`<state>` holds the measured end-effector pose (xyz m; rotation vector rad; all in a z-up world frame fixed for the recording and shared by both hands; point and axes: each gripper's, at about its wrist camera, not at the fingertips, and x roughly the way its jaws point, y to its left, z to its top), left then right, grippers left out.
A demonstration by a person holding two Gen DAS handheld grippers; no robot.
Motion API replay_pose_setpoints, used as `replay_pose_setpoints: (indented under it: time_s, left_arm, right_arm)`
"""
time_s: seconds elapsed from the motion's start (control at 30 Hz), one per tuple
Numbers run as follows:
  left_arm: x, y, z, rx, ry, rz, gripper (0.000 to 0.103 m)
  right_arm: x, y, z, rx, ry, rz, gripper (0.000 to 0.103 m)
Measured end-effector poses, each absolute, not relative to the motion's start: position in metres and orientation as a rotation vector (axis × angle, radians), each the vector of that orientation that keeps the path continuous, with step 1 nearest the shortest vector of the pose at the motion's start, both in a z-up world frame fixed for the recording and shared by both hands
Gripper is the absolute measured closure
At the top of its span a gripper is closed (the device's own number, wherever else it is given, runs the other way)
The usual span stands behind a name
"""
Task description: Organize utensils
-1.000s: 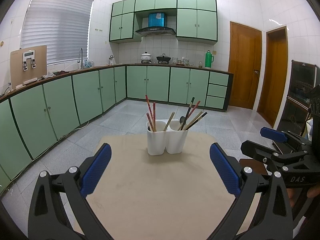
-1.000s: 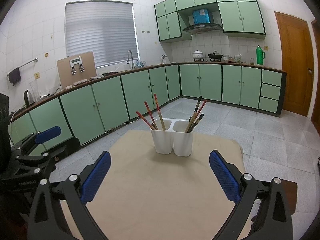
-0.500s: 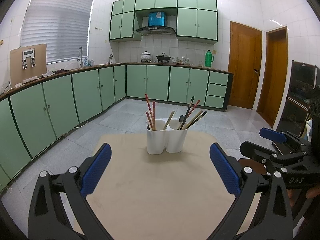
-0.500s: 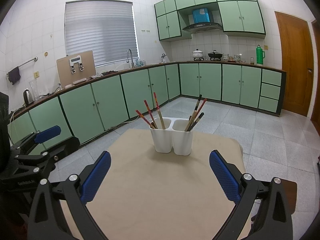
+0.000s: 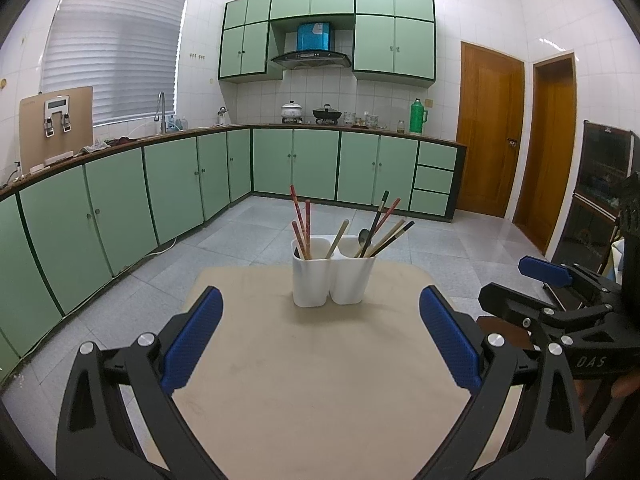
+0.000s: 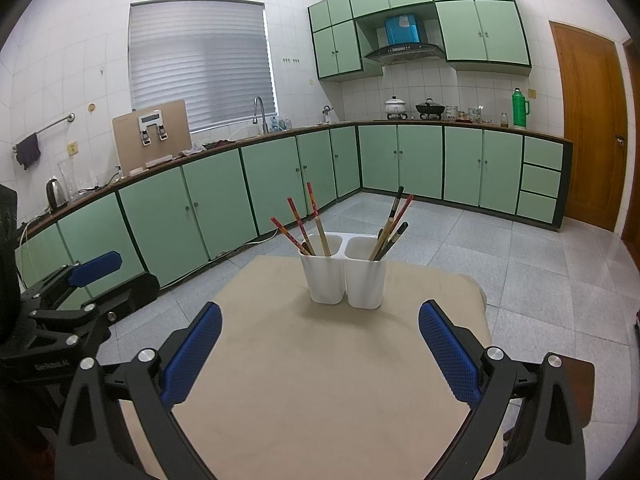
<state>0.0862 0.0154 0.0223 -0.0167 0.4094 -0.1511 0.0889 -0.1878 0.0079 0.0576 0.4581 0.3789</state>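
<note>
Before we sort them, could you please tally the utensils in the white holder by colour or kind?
Red chopsticks: 4
Dark chopsticks: 2
Pale wooden chopsticks: 2
Spoon: 1
Total: 9

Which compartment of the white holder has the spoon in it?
The right compartment, seen from the left wrist: the spoon stands there among dark chopsticks.

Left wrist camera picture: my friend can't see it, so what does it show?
A white two-cup holder with chopsticks and a spoon stands on a beige table. The open left gripper points at it, empty, in a green kitchen.
</note>
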Motion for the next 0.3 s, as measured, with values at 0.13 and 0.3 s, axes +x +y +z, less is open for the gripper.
replay_pose_setpoints:
  time_s: [0.13, 0.3]
  left_arm:
    - [0.0866, 0.0146, 0.0199, -0.015, 0.413, -0.148, 0.007]
    - [0.0874, 0.0131, 0.0186, -0.015, 0.419, -0.143, 0.007]
  right_arm:
    - [0.0891, -0.1875, 0.0074, 0.059, 0.459, 0.378, 0.006]
    - [0.0893, -0.1879, 0.0070, 0.059, 0.460, 0.378, 0.006]
